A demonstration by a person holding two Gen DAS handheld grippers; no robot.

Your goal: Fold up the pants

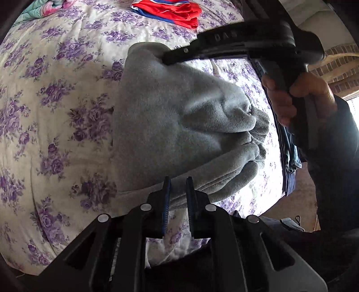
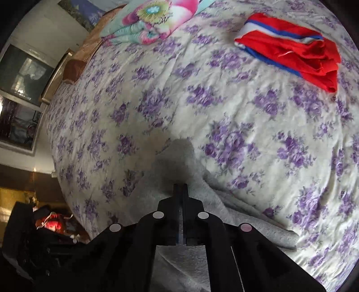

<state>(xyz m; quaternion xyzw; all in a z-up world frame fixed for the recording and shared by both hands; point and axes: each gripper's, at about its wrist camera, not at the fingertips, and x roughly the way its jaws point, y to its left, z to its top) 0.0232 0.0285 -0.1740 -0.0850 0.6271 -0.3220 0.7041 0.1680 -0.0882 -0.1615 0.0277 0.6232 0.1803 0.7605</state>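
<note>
Pants (image 1: 179,125), grey fleece, lie bunched on the floral bedspread (image 1: 56,112), centre of the left wrist view. Their long axis runs lower right to upper left in that frame: ribbed cuff end at centre right, stacked folds there, smoother folded edge toward upper left.

We hold both ends. Our left gripper (image 1: 178,186), bottom centre, has jaws a little apart w/ grey fabric between the pads; whether they press it we can't tell. Our right gripper (image 1: 165,59) comes in from the upper right, right hand (image 1: 298,98) on its handle, tips at the top corner of the pants. In the right wrist view the right gripper (image 2: 181,186) has jaws pressed together on a raised peak of grey cloth, w/ more fleece spreading to lower right.

Room: wide bare bedspread left of the pants in the left view, and above & right of the peak in the right view. Red/white/blue garment (image 2: 291,49) sits well apart, upper right. Flowered pillow (image 2: 154,20) top centre. Bed edge runs down the left of the right view; a blue garment (image 1: 289,157) hangs at the right edge in the left view.
</note>
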